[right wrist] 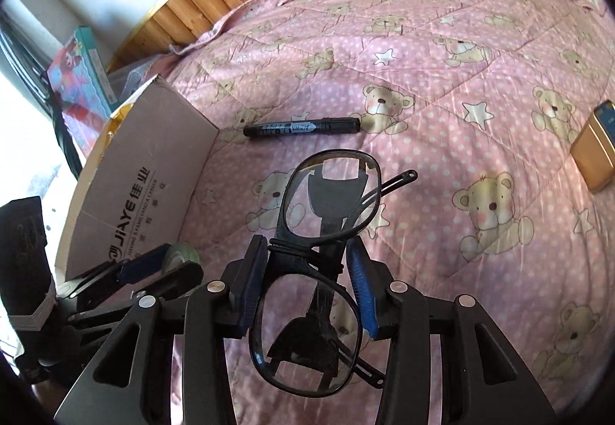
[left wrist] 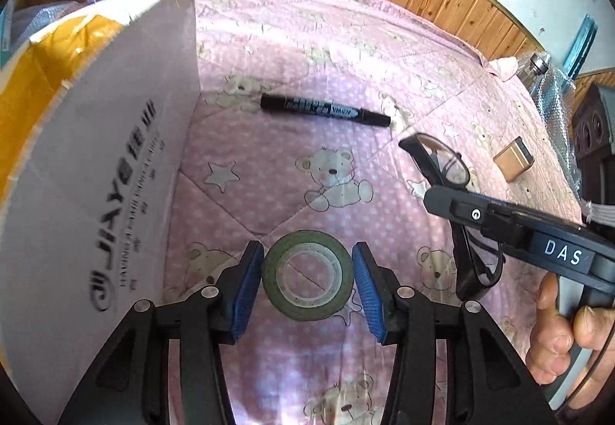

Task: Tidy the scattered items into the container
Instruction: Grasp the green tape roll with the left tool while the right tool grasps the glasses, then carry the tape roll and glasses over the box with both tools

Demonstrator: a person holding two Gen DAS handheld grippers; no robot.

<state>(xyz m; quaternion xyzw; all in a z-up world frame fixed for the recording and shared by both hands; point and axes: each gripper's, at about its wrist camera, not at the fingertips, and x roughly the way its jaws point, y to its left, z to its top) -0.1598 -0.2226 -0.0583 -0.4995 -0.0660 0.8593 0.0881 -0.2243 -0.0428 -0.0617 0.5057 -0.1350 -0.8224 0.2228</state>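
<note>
**A:** On the pink quilted bedspread [left wrist: 346,52], dotted white and printed with teddy bears and stars, we begin at the left: a white corrugated cardboard box [left wrist: 100,171], printed in dark lettering, stands on the fabric with a strip of glossy yellow tape [left wrist: 50,52] along its flap. How much can we see of its inside?

**B:** Very little. We cannot tell whether anything lies inside. Just beside its wall, our left gripper [left wrist: 307,271] has its blue ribbed pads [left wrist: 246,282] on either side of a round roll of dark green tape [left wrist: 307,277] with a pale core. We see the pads touching or nearly touching its rim, so we cannot say whether it is gripped.

**A:** Farther up the quilt lies a slim black plastic marker pen [left wrist: 326,109] with a printed label, flat and well apart from the roll.

**B:** To the right we have the black-framed spectacles with clear oval lenses [right wrist: 319,271]. Our right gripper [right wrist: 307,282] is clenched on them at the bridge, one lens above the pads and one below, the thin arms folded behind.

**A:** In the left view a hand [left wrist: 569,332] wraps that gripper's grey handle.

**B:** At the far right, a small copper-coloured metal case with rounded corners [right wrist: 594,155] lies flat on the quilt, well clear of the rest.
</note>
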